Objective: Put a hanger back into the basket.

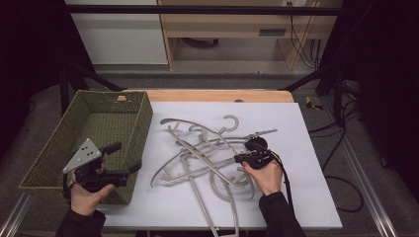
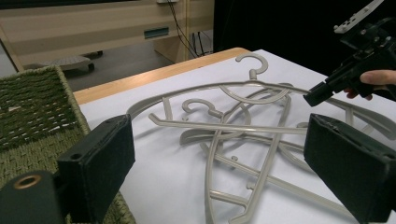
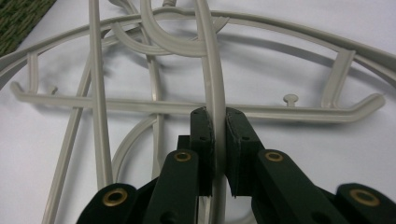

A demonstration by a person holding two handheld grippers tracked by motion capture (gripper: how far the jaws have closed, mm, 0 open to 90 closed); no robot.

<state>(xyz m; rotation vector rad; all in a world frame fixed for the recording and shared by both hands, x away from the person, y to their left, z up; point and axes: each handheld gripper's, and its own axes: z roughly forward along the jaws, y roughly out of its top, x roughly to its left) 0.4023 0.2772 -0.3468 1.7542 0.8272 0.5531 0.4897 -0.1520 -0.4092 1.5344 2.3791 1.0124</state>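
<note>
Several grey plastic hangers (image 1: pixel 207 153) lie tangled in a pile on the white sheet (image 1: pixel 306 187). My right gripper (image 1: pixel 238 159) is at the pile's right side, and in the right gripper view the gripper (image 3: pixel 218 116) is shut on the curved arm of one hanger (image 3: pixel 212 70), the pads pressing both its sides. My left gripper (image 1: pixel 126 157) is held over the near right corner of the green woven basket (image 1: pixel 141 123). Its jaws (image 2: pixel 217 140) stand wide open with nothing between them, facing the hangers (image 2: pixel 243 126) and the right gripper (image 2: pixel 317 95) beyond.
The basket's inside (image 1: pixel 94 128) holds nothing that I can see. A wooden table edge (image 1: pixel 217 95) runs behind the sheet. Black frame bars and cables (image 1: pixel 341 192) stand off the table's right side. Cabinets (image 1: pixel 222 24) stand farther back.
</note>
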